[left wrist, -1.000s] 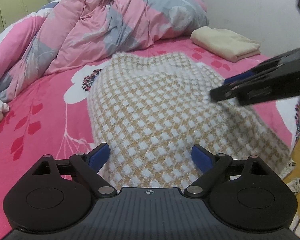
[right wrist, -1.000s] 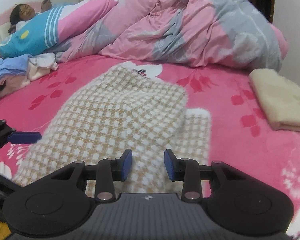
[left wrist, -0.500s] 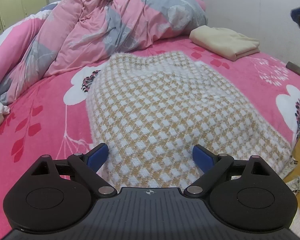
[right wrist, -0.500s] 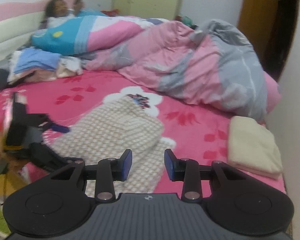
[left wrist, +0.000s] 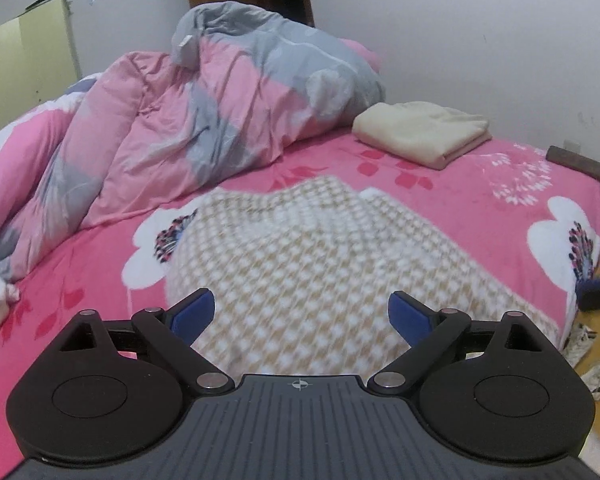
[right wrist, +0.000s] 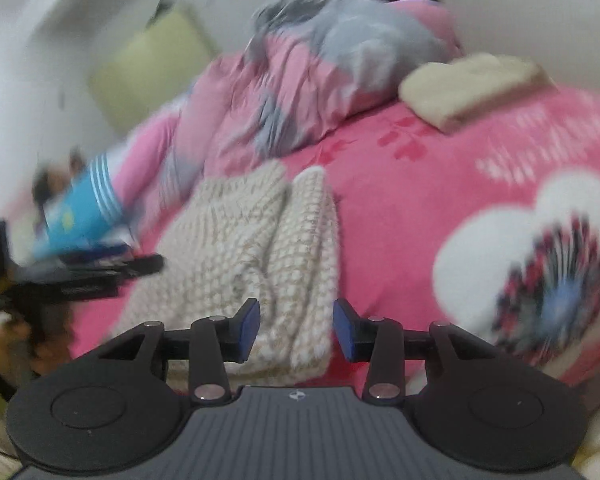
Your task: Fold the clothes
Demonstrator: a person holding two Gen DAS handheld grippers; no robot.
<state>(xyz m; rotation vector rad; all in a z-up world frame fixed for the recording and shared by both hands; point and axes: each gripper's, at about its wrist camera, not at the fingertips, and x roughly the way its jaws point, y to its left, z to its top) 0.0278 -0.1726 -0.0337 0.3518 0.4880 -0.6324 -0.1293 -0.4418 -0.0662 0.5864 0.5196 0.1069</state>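
Note:
A tan-and-white checked knit garment [left wrist: 312, 264] lies partly folded on the pink flowered bedsheet [left wrist: 480, 196]. My left gripper [left wrist: 302, 314] hovers over its near edge, open wide, nothing between the blue pads. In the blurred right wrist view the same garment [right wrist: 252, 256] stretches away from my right gripper [right wrist: 296, 328], whose jaws are opening above its near hem without pressing on it. The left gripper's dark body [right wrist: 84, 276] shows at the left of that view. A tip of the right gripper [left wrist: 598, 294] shows at the bed's right edge.
A rumpled pink-and-grey quilt [left wrist: 220, 112] is heaped at the back of the bed. A folded cream cloth [left wrist: 422, 132] lies by the wall. A person in blue [right wrist: 80, 216] lies at the far left. Shoes [left wrist: 598, 372] sit on the floor at the right.
The right gripper swung off the garment's top to the bed's right edge, rolling and dropping low; its jaws widened a little. The left gripper rose slightly and stayed open.

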